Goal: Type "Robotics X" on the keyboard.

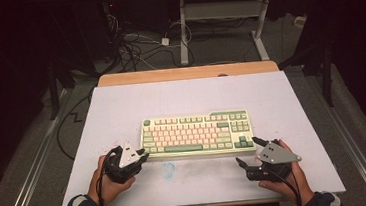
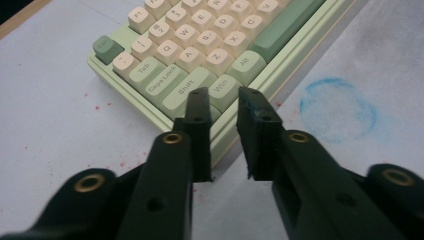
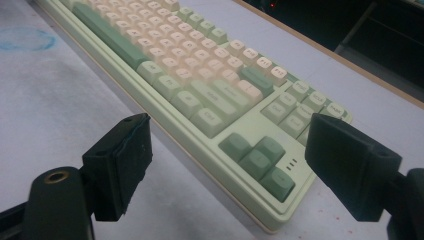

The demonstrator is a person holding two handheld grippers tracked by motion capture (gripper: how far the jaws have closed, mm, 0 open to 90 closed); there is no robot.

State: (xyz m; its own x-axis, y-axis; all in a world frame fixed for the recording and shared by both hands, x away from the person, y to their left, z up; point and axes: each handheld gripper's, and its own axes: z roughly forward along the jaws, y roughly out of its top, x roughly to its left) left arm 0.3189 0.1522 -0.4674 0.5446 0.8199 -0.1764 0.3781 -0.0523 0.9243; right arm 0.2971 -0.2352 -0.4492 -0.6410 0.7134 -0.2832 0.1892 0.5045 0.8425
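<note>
Both grippers empty at the keyboard's near corners.

Our left gripper (image 2: pixel 222 100) holds its jaws a narrow gap apart, gripping nothing, over the front left corner of the green and cream keyboard (image 1: pixel 197 134); our right gripper (image 3: pixel 227 165) gapes wide, empty, at the arrow-key corner. The keyboard lies mid-table (image 1: pixel 121 108), near a blue ring mark (image 2: pixel 338 109).

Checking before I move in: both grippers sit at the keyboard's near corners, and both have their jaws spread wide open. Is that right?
Not quite. The right gripper is spread wide at the keyboard's near right corner, but the left gripper has its jaws close together with a narrow gap, holding nothing, as the left gripper view shows. Both do sit at the near corners.
</note>
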